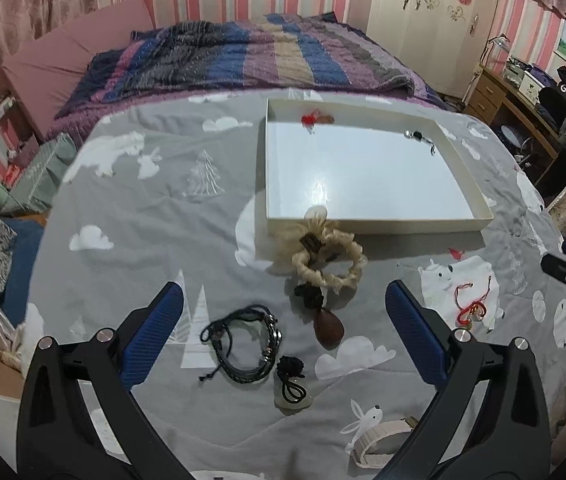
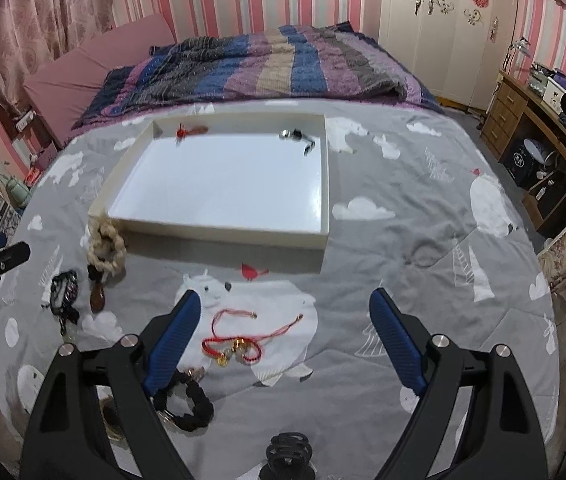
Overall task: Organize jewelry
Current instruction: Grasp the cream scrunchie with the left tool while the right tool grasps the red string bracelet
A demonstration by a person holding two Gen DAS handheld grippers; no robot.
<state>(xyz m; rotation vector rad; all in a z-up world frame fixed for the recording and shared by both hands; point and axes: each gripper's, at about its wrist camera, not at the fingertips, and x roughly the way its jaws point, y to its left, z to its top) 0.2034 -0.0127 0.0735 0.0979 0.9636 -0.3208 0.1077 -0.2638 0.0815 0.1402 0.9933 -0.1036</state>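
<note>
A white tray (image 1: 379,227) lies on the grey bedspread, holding a red-tasselled piece (image 1: 310,119) and a dark piece (image 1: 419,136) at its far side; it also shows in the right wrist view (image 2: 223,236). My left gripper (image 1: 283,312) is open above a black cord bracelet (image 1: 243,340), a jade pendant (image 1: 293,396), a brown pendant (image 1: 329,330) and a cream scrunchie (image 1: 329,258). My right gripper (image 2: 285,316) is open above a red string bracelet (image 2: 239,344). A black scrunchie (image 2: 187,404) lies by its left finger.
A cream strap (image 1: 375,440) lies near the left gripper's right finger. A black hair clip (image 2: 289,450) sits at the bottom of the right wrist view. A striped quilt (image 2: 263,64) covers the far bed. A wooden desk (image 2: 531,120) stands at right.
</note>
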